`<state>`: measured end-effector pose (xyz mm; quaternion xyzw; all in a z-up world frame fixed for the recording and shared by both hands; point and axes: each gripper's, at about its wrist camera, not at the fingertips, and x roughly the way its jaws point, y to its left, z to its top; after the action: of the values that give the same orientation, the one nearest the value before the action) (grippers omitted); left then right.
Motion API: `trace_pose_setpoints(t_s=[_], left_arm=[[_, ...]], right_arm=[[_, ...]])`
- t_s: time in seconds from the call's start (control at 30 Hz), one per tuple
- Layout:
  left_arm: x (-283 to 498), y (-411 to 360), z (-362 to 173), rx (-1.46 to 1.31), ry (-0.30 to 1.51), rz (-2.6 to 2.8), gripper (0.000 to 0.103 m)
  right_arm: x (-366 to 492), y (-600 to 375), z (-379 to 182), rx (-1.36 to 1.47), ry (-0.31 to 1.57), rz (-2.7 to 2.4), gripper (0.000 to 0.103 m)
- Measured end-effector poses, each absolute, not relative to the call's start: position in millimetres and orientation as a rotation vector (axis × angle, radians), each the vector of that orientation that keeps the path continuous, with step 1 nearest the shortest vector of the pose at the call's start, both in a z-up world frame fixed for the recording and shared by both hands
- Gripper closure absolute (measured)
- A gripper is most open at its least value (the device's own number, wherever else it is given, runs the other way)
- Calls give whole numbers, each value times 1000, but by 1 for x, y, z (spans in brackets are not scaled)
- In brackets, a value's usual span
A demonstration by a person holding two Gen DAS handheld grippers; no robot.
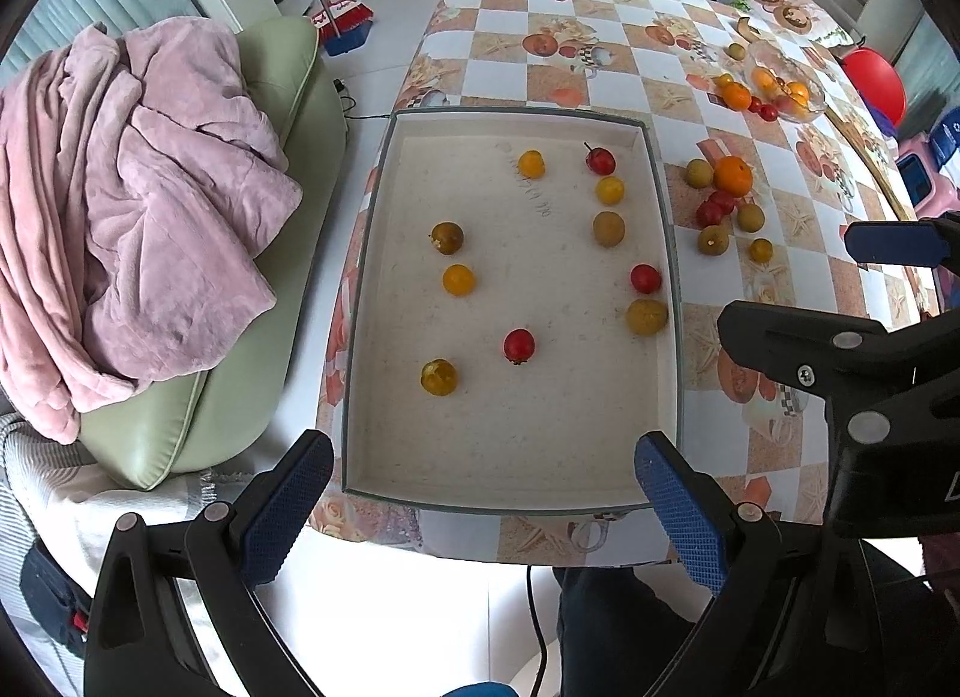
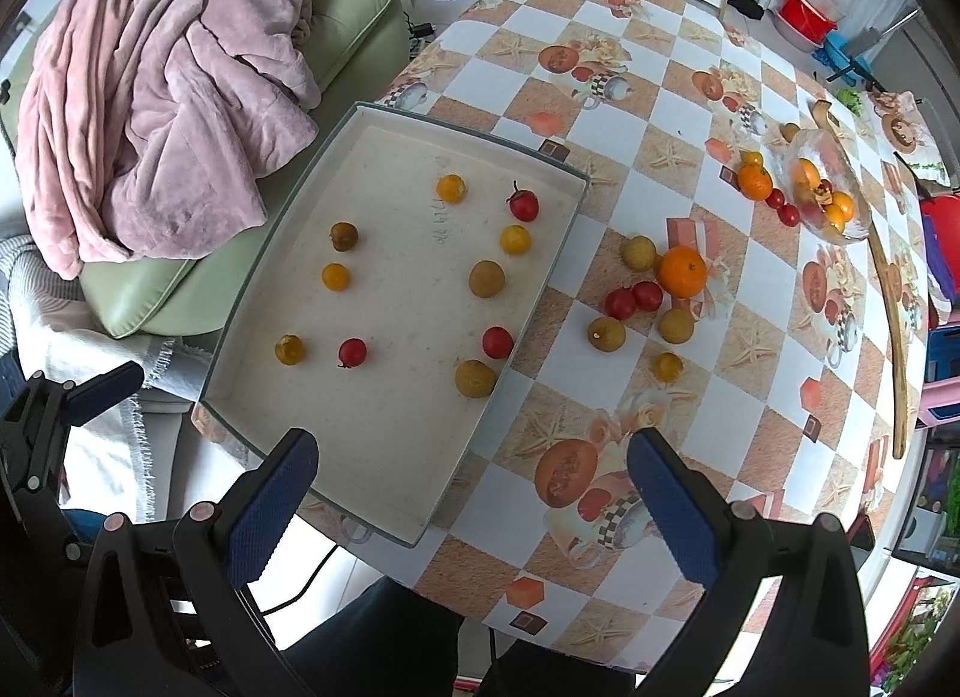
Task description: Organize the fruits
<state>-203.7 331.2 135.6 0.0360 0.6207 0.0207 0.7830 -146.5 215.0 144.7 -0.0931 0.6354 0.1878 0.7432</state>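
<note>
A shallow white tray [image 1: 510, 457] [image 2: 384, 481] lies on the checkered table and holds several small red, yellow and brown-green fruits, such as a red one [image 1: 519, 345] [image 2: 351, 352]. To the tray's right lies a loose cluster with an orange [image 1: 732, 175] [image 2: 681, 270], red cherry tomatoes [image 2: 633, 299] and brownish fruits. A glass bowl [image 1: 783, 82] [image 2: 825, 193] with oranges stands farther back. My left gripper [image 1: 486, 508] is open and empty above the tray's near edge. My right gripper [image 2: 474, 508] is open and empty above the table's near edge; it also shows in the left wrist view [image 1: 840, 289].
A green sofa cushion [image 1: 198, 415] with a pink blanket [image 1: 132, 205] sits left of the table. A wooden strip [image 2: 894, 313] lies along the table's right side. More fruits [image 2: 762, 184] lie beside the bowl. A broom and tubs stand on the floor beyond.
</note>
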Motion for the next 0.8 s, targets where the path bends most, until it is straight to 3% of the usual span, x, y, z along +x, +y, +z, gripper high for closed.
trace_pose_setpoints(t_s=[0.8], left_arm=[[-199, 330, 135, 72, 1349, 39, 2]], right_arm=[[-146, 215, 145, -204, 1392, 412, 0]])
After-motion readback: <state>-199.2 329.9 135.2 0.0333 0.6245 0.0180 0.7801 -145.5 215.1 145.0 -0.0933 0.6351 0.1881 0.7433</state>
